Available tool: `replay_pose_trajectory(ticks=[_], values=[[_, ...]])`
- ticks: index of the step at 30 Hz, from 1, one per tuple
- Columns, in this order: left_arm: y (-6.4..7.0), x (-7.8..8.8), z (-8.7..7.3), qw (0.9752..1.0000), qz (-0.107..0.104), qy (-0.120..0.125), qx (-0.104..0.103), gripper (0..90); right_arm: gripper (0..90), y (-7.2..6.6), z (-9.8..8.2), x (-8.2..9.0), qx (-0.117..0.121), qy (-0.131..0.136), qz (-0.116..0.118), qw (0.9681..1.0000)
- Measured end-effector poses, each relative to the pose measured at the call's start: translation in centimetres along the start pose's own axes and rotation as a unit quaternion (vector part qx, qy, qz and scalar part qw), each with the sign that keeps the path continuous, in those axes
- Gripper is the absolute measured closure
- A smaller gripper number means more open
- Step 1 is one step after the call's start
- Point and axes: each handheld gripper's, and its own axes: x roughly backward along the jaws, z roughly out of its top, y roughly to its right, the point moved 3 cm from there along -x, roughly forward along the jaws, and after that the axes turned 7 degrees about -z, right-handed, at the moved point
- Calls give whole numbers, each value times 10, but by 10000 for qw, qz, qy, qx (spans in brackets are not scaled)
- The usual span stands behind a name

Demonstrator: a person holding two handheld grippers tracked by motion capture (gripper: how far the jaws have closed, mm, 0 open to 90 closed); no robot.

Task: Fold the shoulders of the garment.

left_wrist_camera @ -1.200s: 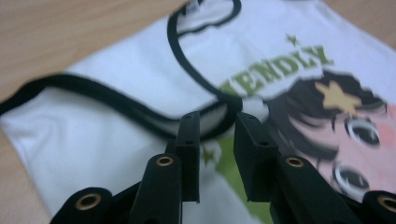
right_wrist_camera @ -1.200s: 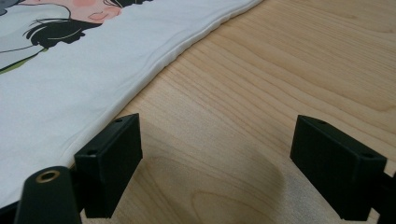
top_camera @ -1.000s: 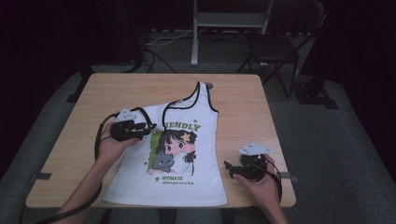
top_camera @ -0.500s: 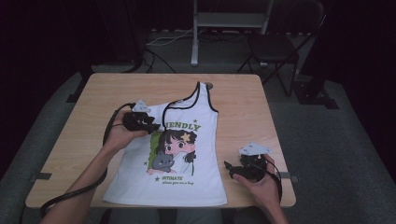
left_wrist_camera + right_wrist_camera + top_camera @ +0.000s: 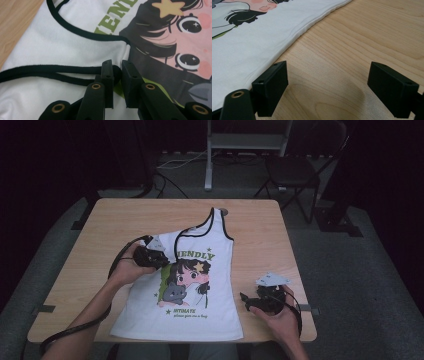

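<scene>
A white tank top (image 5: 210,307) with black trim and a cartoon girl print lies flat on the wooden table (image 5: 120,220). Its left shoulder strap is folded in over the chest. My left gripper (image 5: 162,260) rests on that folded part. In the left gripper view its jaws (image 5: 117,65) have just been closing and now pinch the black trim (image 5: 75,32) of the tank top (image 5: 62,47). My right gripper (image 5: 246,299) lies on bare wood right of the shirt. Its jaws (image 5: 329,85) stand wide open with nothing between them, next to the shirt's edge (image 5: 244,42).
A folding chair (image 5: 300,165) and a metal stand (image 5: 245,142) are behind the table's far edge. A small round hole (image 5: 223,211) sits in the tabletop above the neckline. A black cable (image 5: 75,332) trails from the left gripper off the front edge.
My left gripper has moved right from the armhole onto the shirt's folded shoulder, and its jaws have closed on the trim. The right gripper has stayed where it was.
</scene>
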Motion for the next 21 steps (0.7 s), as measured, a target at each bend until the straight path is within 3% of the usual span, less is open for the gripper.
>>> replay_pose_trajectory(ticks=[8, 12, 21], values=[[6, 1, -2, 10000, -40, 54, 15, 824, 161, 0, 0, 0, -5, -11, 4, 10000], [12, 2, -2, 10000, -3, -11, -96, 825, 161, 0, 0, 0, 0, -10, 4, 10000], [13, 3, -6, 9999, -87, -53, -48, 821, 161, 0, 0, 0, 21, -10, 3, 10000]])
